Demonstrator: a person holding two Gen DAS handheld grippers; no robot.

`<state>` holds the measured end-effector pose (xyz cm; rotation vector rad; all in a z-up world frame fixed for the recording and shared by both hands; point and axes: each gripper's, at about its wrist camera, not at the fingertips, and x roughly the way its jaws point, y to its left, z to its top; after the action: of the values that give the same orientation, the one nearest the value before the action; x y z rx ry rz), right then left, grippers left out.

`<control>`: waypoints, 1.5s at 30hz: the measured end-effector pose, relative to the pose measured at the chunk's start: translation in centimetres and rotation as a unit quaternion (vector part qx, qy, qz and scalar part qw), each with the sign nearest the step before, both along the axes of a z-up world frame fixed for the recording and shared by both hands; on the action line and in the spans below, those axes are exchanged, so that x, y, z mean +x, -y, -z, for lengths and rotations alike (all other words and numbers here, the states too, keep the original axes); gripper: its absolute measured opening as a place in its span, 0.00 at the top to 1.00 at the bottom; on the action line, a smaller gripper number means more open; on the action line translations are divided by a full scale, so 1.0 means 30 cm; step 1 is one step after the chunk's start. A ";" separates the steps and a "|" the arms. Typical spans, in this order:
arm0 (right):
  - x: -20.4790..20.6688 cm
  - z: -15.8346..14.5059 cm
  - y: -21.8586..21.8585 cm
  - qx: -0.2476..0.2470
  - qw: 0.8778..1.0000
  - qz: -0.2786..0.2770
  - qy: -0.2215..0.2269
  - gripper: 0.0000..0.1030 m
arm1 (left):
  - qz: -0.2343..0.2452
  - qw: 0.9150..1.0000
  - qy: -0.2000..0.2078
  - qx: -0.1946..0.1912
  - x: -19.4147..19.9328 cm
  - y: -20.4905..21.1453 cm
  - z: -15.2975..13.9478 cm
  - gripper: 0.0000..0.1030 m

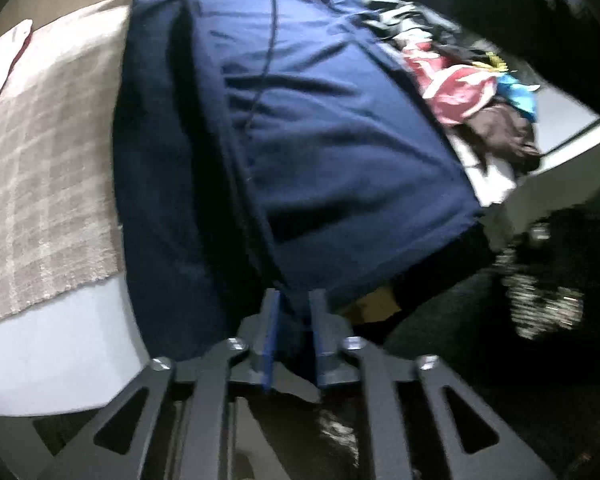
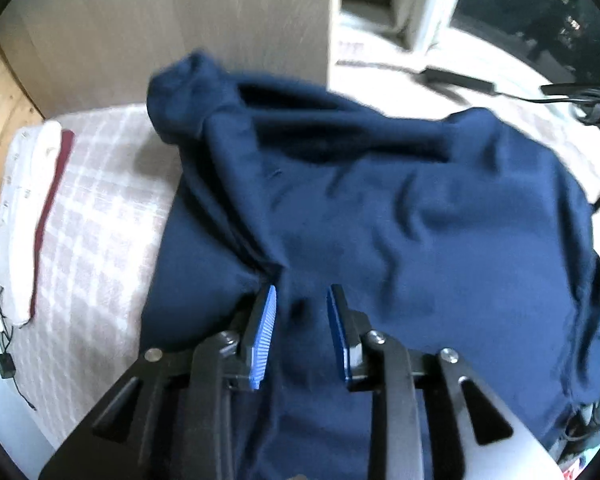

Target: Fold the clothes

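Pale checked bedding [image 2: 96,220] carries the navy blue cotton garment [image 2: 400,216], spread between both tongs. The left gripper [image 1: 294,312] and right gripper [image 2: 302,300] stand partly open with cloth between their blue pads, apparently unpinched. Loose folds could slide askew; blur hides hems and sleeves.

clothes pile [image 1: 472,80] blurred, perhaps shirts

The navy garment [image 1: 300,152] lies spread over the checked blanket [image 1: 48,184], folded over lengthwise so one layer overlaps the other, with soft wrinkles across it. One bunched sleeve end [image 2: 180,92] sits at its far corner on the blanket. A heap of mixed clothes [image 1: 468,80], pink, brown and blue, lies beside the garment, on the side away from the blanket.
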<state>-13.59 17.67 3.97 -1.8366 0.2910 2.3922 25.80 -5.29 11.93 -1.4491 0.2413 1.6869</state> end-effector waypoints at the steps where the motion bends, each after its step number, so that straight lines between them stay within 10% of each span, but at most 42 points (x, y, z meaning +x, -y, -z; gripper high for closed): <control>1: 0.032 -0.038 -0.013 0.004 1.000 0.001 -0.009 0.69 | 0.006 1.000 0.004 0.010 0.012 0.005 -0.018 0.78; 12: 0.622 -0.496 -0.276 0.021 0.994 0.050 -0.095 0.65 | 0.077 0.990 0.080 0.092 0.140 0.142 -0.100 0.72; 17: 1.025 -0.707 -0.351 -0.016 0.979 0.114 -0.168 0.65 | 0.057 0.995 0.060 0.056 0.108 0.259 -0.075 0.71; 21: 1.161 -0.681 -0.171 -0.035 0.982 0.106 -0.154 0.65 | 0.027 0.999 -0.004 0.041 0.065 0.241 -0.074 0.71; 33: 0.779 -0.425 -0.087 -0.077 0.993 0.025 -0.082 0.65 | -0.083 0.992 -0.091 -0.008 0.117 -0.010 0.053 0.67; 45: 0.217 -0.053 -0.122 -0.122 0.990 -0.053 -0.042 0.65 | -0.239 0.958 -0.127 -0.097 0.081 -0.137 0.095 0.67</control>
<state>-7.08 21.33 5.57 -1.8945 0.5297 2.6132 28.23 -1.18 9.09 -1.5118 0.2113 2.3036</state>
